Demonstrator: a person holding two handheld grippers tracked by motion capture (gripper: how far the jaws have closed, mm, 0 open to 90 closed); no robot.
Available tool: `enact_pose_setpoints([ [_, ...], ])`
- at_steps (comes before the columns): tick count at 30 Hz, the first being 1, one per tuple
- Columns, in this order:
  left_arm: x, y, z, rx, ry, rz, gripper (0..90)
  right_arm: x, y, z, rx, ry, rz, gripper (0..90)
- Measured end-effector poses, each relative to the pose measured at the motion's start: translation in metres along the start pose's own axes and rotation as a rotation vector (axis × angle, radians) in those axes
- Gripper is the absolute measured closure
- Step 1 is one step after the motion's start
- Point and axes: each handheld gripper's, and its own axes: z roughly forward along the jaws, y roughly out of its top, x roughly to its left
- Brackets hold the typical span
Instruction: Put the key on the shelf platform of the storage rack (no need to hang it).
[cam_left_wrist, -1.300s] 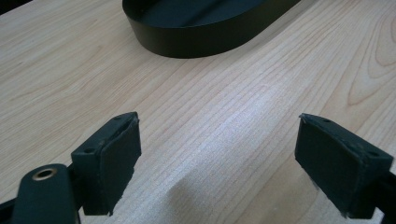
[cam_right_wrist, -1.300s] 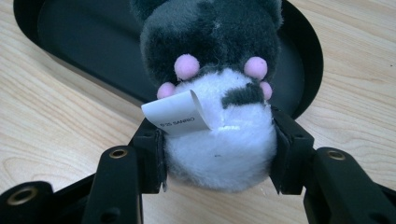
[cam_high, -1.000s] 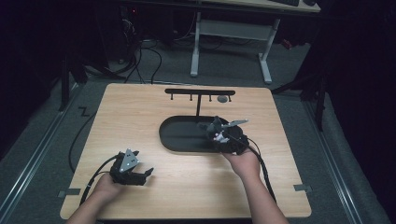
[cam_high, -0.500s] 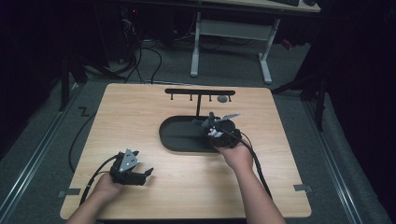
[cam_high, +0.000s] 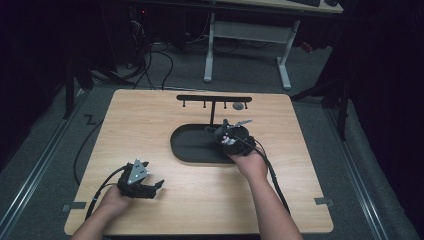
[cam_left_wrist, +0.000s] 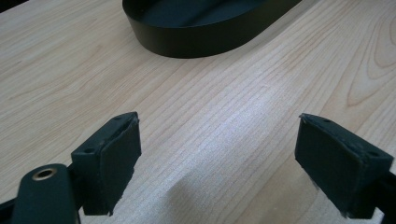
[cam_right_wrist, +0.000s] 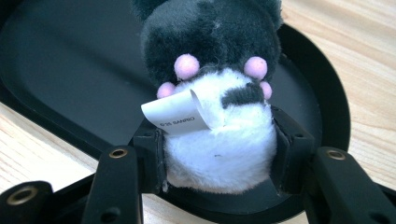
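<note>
Right gripper view: our right tongs (cam_right_wrist: 218, 151) clamp one soft black-and-white plush toy (cam_right_wrist: 217, 93) by its white belly, over the one black oval tray (cam_right_wrist: 56, 70). We judge it light and squashy, best gripped there. Our left tongs (cam_left_wrist: 232, 163) stand apart above the wooden bench (cam_left_wrist: 224, 93).

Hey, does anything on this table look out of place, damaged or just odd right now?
Nothing looks damaged or spilled. One small oddity: the plush toy clamped in the right claw over the black tray has its white label curled up and sticking out sideways. The left claw rests open over bare table.
</note>
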Motion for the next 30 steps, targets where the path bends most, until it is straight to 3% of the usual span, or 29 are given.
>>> enact_pose_setpoints([
  [15, 0.0, 0.0, 0.0, 0.0, 0.0, 0.0, 15.3, -0.003, -0.009, 0.014, 0.05, -0.005, 0.019, 47.8],
  [30, 0.0, 0.0, 0.0, 0.0, 0.0, -0.001, 15.3, -0.006, -0.015, 0.022, 0.066, 0.032, 0.065, 47.1],
])
